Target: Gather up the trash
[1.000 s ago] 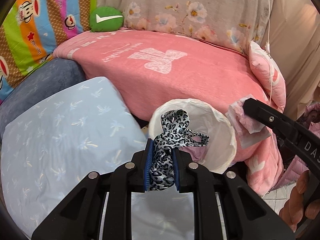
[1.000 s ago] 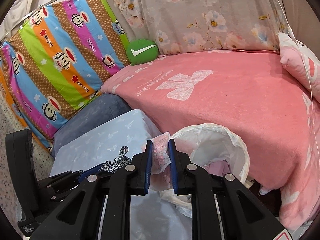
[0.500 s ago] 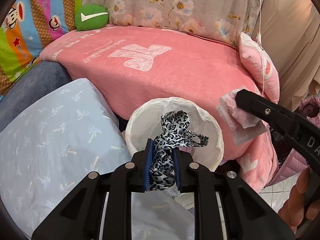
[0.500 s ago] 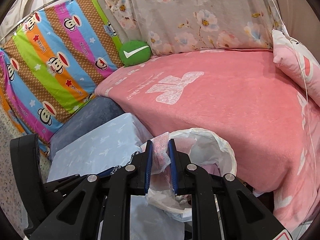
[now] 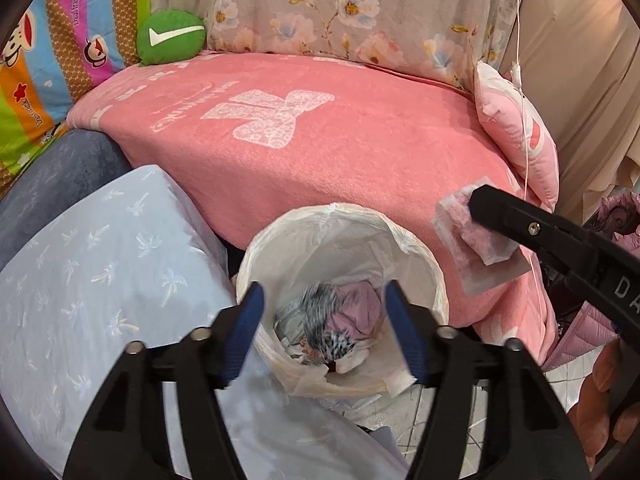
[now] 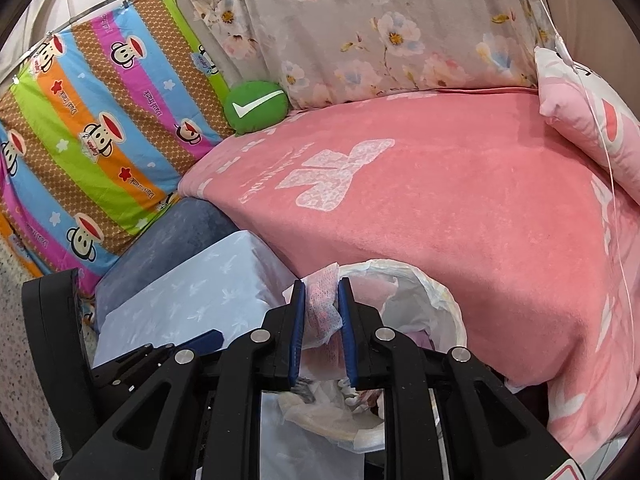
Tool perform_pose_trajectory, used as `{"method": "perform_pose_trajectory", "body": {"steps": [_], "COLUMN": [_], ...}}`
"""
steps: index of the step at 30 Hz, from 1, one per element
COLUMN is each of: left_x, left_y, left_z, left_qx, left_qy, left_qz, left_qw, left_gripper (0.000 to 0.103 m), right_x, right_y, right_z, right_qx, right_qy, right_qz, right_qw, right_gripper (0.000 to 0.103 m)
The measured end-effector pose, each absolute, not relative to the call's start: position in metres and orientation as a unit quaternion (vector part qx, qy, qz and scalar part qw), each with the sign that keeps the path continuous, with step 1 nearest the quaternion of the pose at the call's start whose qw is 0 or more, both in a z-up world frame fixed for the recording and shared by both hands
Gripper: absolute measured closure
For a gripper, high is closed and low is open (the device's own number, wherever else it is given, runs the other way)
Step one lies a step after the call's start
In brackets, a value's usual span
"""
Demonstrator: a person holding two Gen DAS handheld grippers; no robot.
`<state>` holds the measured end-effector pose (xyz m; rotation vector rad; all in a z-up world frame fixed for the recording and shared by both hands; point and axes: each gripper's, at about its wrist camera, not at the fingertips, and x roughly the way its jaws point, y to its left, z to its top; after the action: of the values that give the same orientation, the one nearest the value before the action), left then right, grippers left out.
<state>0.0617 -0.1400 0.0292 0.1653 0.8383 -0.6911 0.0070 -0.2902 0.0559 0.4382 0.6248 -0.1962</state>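
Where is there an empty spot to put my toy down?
The pink blanket is bare between the green cushion and the pink pillow. The light blue pillow is bare on top too. Near the bin it is crowded: both grippers hang there, and trash fills the bottom.

I read "Paul Frank" in small script, repeated along the stripes of the monkey-face sheet [image 6: 100, 148], and again in the left view. A white tick sign sits on the green cushion [image 6: 256, 109]. The pink blanket [image 6: 420, 216] carries a white bow sign with a line of cursive beside it, too faint for me to make out. In the left view, the right gripper [image 5: 476, 204] shows the pale letters "DA" on its black arm, cut off by the frame edge.
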Motion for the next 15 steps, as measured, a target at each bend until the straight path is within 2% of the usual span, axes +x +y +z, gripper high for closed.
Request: {"method": "perform_pose_trajectory", "body": {"steps": [4,5,7,12,15], "left_x": [0.067,0.068,0.071,0.074,0.072], "left_y": [-0.136,-0.134,-0.130,-0.117,-0.110], "left_z": [0.030,0.030,0.030,0.032,0.034], "left_qx": [0.072,0.072,0.070,0.064,0.065], "left_qy": [0.396,0.395,0.395,0.395,0.391], "left_qz": [-0.323,-0.320,-0.313,-0.296,-0.290], "left_qw": [0.856,0.858,0.861,0.868,0.871], "left_gripper": [0.028,0.027,0.026,0.022,0.021], "right_x": [0.010,0.011,0.011,0.009,0.006], "right_y": [-0.291,-0.292,-0.291,-0.285,-0.280], "right_z": [0.059,0.060,0.064,0.074,0.077], "right_qx": [0.216,0.217,0.215,0.210,0.201], "right_qy": [0.296,0.293,0.288,0.282,0.282], "right_qz": [-0.103,-0.105,-0.107,-0.105,-0.104], "right_qw": [0.925,0.925,0.927,0.930,0.932], "right_gripper": [0.081,0.078,0.065,0.065,0.060]}}
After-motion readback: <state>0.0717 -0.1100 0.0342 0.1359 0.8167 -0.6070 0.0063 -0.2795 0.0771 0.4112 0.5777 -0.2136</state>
